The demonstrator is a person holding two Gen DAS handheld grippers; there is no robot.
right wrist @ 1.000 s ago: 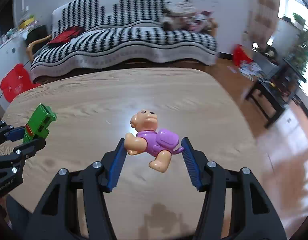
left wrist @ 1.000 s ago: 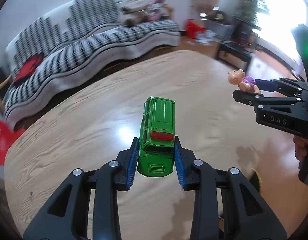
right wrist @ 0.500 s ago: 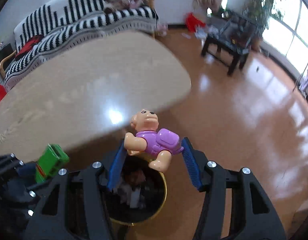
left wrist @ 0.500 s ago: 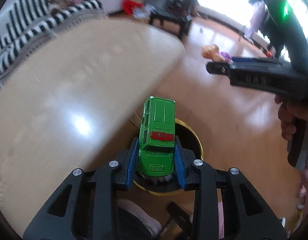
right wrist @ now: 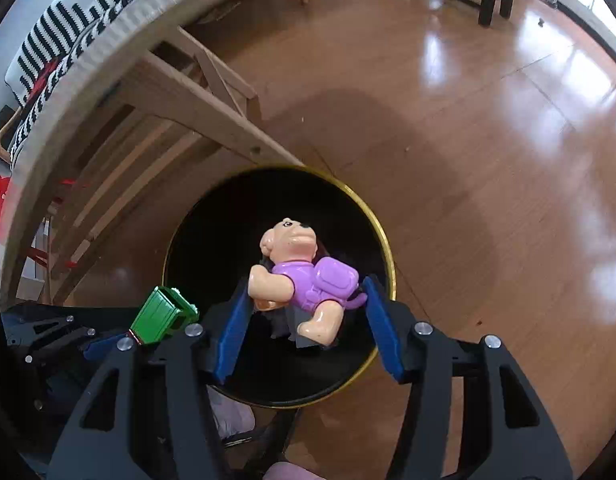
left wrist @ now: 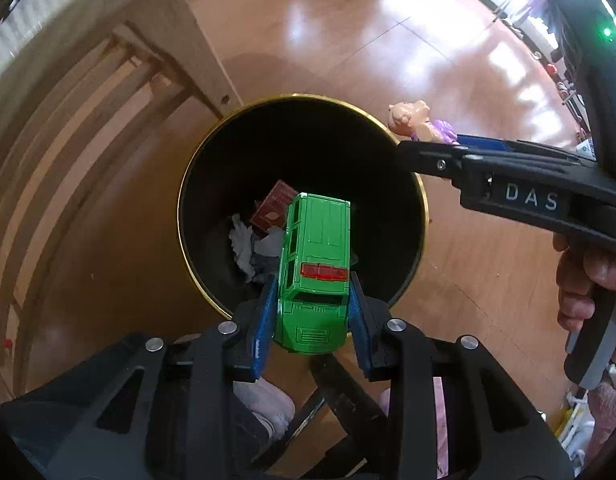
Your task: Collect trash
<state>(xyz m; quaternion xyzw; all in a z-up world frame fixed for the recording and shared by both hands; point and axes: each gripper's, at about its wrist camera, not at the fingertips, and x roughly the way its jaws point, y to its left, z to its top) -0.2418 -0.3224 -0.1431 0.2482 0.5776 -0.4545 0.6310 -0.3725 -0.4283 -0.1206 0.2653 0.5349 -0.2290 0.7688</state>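
Trash bin (left wrist: 196, 184), black inside with a gold rim, stands on the wooden floor (left wrist: 347, 40) and fills the middle of both wrist views; a pale wooden table leg (left wrist: 200, 52) meets its rim at about eleven o'clock. Crumpled white paper (left wrist: 244, 244) and a dark red card (left wrist: 274, 210) lie at the bottom, toward nine o'clock of the opening in the left view.

Left gripper (left wrist: 312, 312) hangs over the six o'clock edge, its blue pads partly closed and pressed on the flanks of a green toy car (left wrist: 315, 264), nose pointing toward twelve.

Right gripper (right wrist: 304, 320), seen reaching in from three o'clock in the left view, stands about half open, gripping a figurine in a purple shirt (right wrist: 304, 276) above the bin's mouth. A bare hand (left wrist: 583, 284) wraps its handle.
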